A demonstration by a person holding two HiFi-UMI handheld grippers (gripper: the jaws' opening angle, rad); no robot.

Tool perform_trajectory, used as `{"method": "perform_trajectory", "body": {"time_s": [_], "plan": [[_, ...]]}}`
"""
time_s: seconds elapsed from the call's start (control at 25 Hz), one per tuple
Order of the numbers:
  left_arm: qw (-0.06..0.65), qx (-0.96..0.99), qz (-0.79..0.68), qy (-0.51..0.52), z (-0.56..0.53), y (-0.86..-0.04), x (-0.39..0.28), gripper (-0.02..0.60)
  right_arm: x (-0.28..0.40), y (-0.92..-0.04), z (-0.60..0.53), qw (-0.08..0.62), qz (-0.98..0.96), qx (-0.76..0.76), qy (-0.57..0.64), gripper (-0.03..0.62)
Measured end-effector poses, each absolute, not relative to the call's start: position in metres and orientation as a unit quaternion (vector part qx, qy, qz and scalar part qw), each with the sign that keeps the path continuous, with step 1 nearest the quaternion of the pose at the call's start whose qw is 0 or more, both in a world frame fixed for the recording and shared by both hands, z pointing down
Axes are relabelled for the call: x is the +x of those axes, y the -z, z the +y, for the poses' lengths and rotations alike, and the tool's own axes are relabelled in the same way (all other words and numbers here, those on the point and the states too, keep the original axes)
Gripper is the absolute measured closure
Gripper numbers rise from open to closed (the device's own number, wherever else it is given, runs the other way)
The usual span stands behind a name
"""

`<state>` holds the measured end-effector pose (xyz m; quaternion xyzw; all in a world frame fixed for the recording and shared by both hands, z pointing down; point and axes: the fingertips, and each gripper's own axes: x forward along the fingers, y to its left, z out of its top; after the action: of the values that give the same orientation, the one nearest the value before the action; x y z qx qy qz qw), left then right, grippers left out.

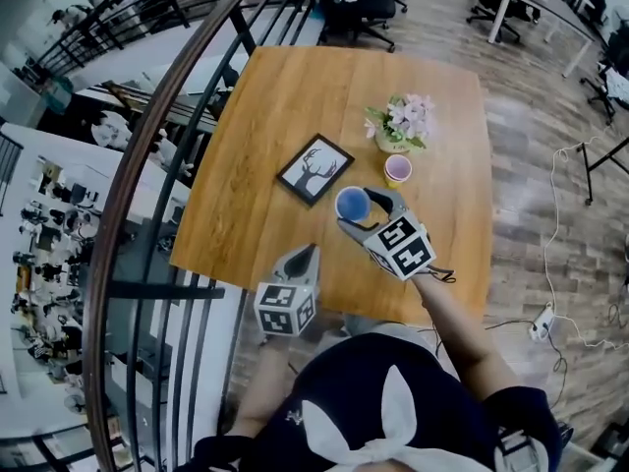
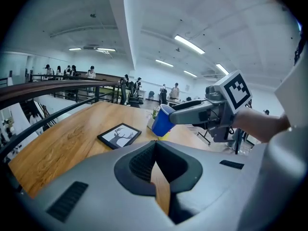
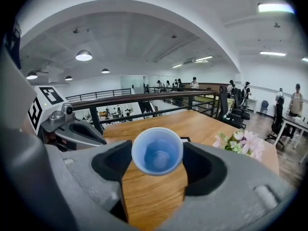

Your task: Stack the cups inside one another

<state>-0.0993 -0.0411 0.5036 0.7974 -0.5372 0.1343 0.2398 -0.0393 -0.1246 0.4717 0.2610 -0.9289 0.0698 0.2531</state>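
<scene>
- Head view: right gripper (image 1: 360, 207) holds blue cup (image 1: 352, 205) over table (image 1: 265, 116), near pink cup (image 1: 398, 170).
- Left gripper view: left gripper (image 2: 155, 144) jaws together, empty; blue cup (image 2: 162, 121) tilted beyond.
- Right gripper view: jaws clamp the blue cup's sides, mouth facing camera.

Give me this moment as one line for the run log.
right gripper: shut on blue cup, above table | left gripper: shut, empty | pink cup: upright on table beside flowers
</scene>
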Motion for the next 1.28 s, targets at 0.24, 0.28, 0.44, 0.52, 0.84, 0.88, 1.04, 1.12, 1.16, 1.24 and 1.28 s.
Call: {"method": "perform_trajectory", "body": {"time_s": [0.24,0.28,0.44,0.52,0.84,0.88,1.04,1.12,1.16,1.24,1.28], "plan": [[0.234,0.816,-0.508,-0.144,-0.052,-0.502,-0.075,0.565,-0.004,-0.466,-0.141,0.252,-0.918,0.299,-0.074,0.266],[0.234,0.818,-0.505,-0.145,-0.055,-0.502,-0.072,0.565,0.001,-0.466,-0.144,0.251,-0.916,0.305,-0.074,0.266],[0.231,0.824,-0.495,-0.147,-0.064,-0.501,-0.064,0.565,0.021,-0.462,-0.159,0.248,-0.908,0.329,-0.077,0.266],[0.231,0.827,-0.491,-0.148,-0.068,-0.501,-0.060,0.565,0.030,-0.459,-0.167,0.244,-0.904,0.341,-0.079,0.266],[0.238,0.829,-0.484,-0.149,-0.084,-0.509,-0.056,0.565,0.057,-0.451,-0.198,0.237,-0.892,0.377,-0.081,0.266],[0.239,0.829,-0.483,-0.150,-0.086,-0.510,-0.056,0.565,0.061,-0.452,-0.202,0.238,-0.890,0.381,-0.080,0.266],[0.246,0.828,-0.482,-0.150,-0.095,-0.515,-0.058,0.565,0.073,-0.453,-0.217,0.239,-0.882,0.397,-0.084,0.266],[0.249,0.827,-0.482,-0.149,-0.101,-0.516,-0.060,0.565,0.078,-0.454,-0.225,0.240,-0.879,0.403,-0.087,0.266],[0.251,0.826,-0.482,-0.149,-0.103,-0.518,-0.062,0.565,0.079,-0.455,-0.228,0.241,-0.877,0.406,-0.088,0.266],[0.255,0.824,-0.483,-0.150,-0.109,-0.521,-0.066,0.565,0.082,-0.459,-0.235,0.244,-0.874,0.411,-0.091,0.266],[0.258,0.823,-0.483,-0.150,-0.112,-0.523,-0.068,0.565,0.083,-0.460,-0.238,0.245,-0.872,0.412,-0.093,0.266]]}}
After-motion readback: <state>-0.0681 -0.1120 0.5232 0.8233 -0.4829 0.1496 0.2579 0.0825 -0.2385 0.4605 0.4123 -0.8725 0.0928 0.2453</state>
